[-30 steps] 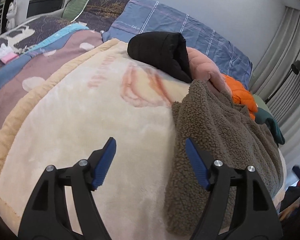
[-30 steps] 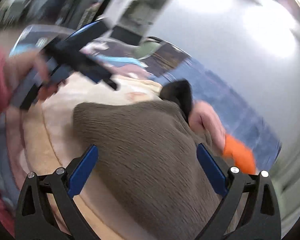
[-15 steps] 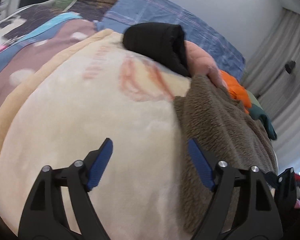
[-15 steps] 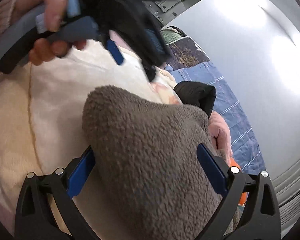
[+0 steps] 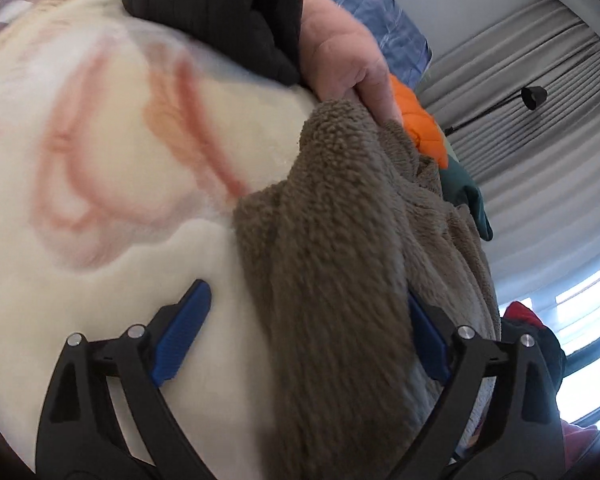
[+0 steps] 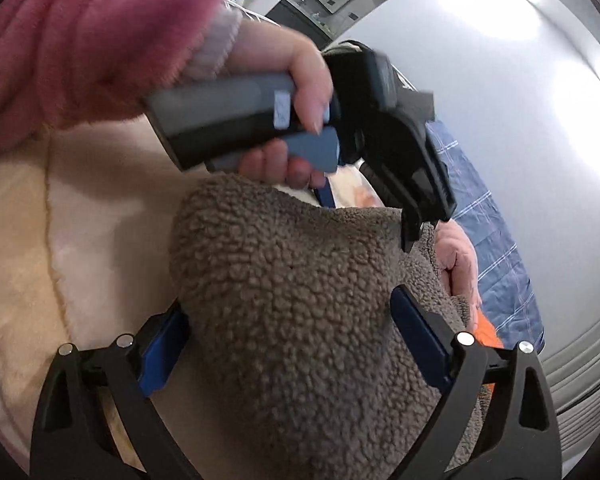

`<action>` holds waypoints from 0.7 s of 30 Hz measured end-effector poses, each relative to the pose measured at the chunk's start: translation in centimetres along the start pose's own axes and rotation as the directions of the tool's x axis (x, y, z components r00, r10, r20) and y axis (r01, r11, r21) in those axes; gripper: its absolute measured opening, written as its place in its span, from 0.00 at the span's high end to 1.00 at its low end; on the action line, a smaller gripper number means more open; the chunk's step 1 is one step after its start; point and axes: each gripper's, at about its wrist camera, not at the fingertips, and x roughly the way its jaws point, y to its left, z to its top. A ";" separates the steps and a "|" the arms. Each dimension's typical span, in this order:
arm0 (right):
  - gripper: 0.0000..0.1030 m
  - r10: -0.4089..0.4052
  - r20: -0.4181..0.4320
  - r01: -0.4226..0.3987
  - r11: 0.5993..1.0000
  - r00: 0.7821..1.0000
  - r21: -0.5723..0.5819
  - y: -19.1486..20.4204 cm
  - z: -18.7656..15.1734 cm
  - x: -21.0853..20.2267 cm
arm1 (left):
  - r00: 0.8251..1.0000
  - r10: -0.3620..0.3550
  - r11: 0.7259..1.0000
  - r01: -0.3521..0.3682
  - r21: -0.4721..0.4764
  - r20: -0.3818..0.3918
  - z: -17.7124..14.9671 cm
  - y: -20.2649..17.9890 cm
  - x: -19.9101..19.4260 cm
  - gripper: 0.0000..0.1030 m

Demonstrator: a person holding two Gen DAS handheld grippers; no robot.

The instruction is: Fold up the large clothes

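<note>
A brown fleece garment (image 5: 340, 260) lies bunched on a cream blanket (image 5: 100, 160) with a red-orange print. My left gripper (image 5: 304, 332) hovers low over the garment's near edge. Its jaws are opening, with fleece between them toward the right finger, and the left pad (image 5: 184, 332) is over bare blanket. The right wrist view shows the same fleece (image 6: 300, 280) filling the gap of my right gripper (image 6: 292, 344), whose jaws stand wide. There a hand in a pink sleeve (image 6: 80, 32) holds the left gripper (image 6: 368, 216) above the fleece's far edge.
Behind the fleece lie a black garment (image 5: 220, 8), a pink one (image 5: 340, 52), an orange one (image 5: 420, 124) and a teal one (image 5: 466, 196). Blue plaid bedding (image 6: 496, 248) runs along the wall. Grey curtains (image 5: 540, 140) and a black lamp (image 5: 532, 96) stand to the right.
The left gripper has moved forward and down to the fleece with its jaws spreading wider, so fleece now sits between them. In the right view the left hand has swung across from left to centre.
</note>
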 end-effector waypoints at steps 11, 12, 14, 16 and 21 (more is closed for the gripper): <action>0.59 0.088 0.084 -0.102 0.979 0.993 0.177 -3.1 0.4 -1.8 | 0.992 -0.102 0.993 0.097 0.067 0.073 -0.2 -1.3 -0.1 0.64; 0.59 0.098 0.105 -0.120 0.965 0.990 0.232 -4.3 0.3 -2.6 | 0.989 -0.116 0.992 0.110 0.067 0.088 0.1 -1.9 -0.6 0.65; 0.60 0.096 0.134 -0.131 0.950 0.986 0.282 -5.8 0.2 -3.5 | 0.983 -0.140 0.989 0.133 0.070 0.117 0.5 -3.1 -1.5 0.65; 0.60 0.071 0.179 -0.130 0.930 0.981 0.343 -7.6 -0.1 -5.0 | 0.975 -0.160 0.985 0.147 0.089 0.154 1.3 -5.3 -2.7 0.65; 0.60 -0.011 0.276 -0.140 0.843 0.961 0.520 -14.3 -2.1 -8.5 | 0.963 -0.171 0.976 0.136 0.172 0.209 3.2 -13.0 -3.9 0.67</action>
